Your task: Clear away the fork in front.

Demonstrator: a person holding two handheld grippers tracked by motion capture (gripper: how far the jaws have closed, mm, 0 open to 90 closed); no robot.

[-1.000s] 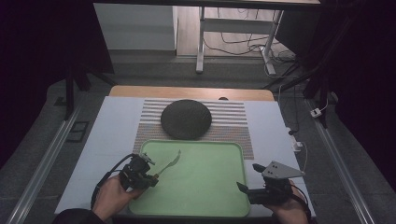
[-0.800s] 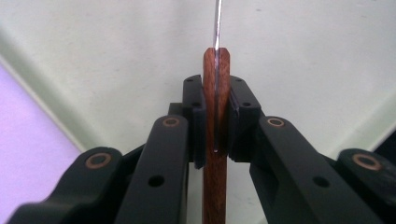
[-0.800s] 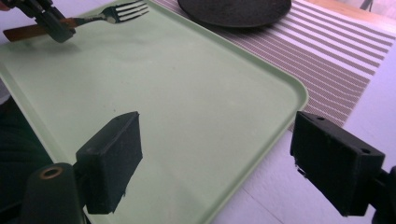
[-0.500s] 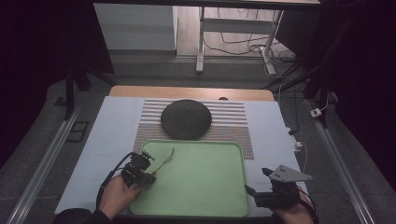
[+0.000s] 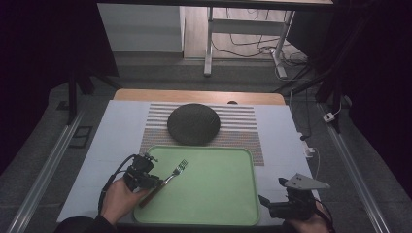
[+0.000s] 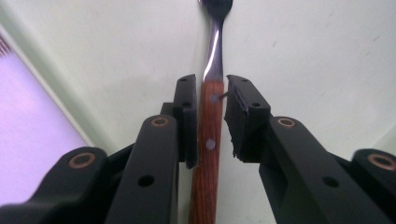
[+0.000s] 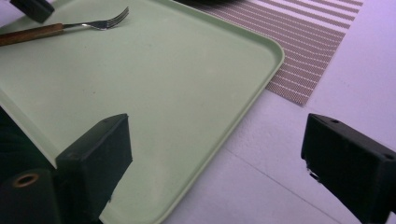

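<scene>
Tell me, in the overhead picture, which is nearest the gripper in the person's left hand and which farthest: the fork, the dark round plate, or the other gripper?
From the left gripper:
1. Fork, between its jaws, on the green tray.
2. Dark round plate, beyond the tray on the striped mat.
3. Right gripper, across the tray at its right edge.

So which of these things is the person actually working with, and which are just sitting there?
In use:
- fork, its wooden handle between the left gripper fingers
- green tray, under the fork
- right gripper, open beside the tray's right edge

Just lying about:
- dark round plate
- striped placemat beneath it
- white table cover
</scene>
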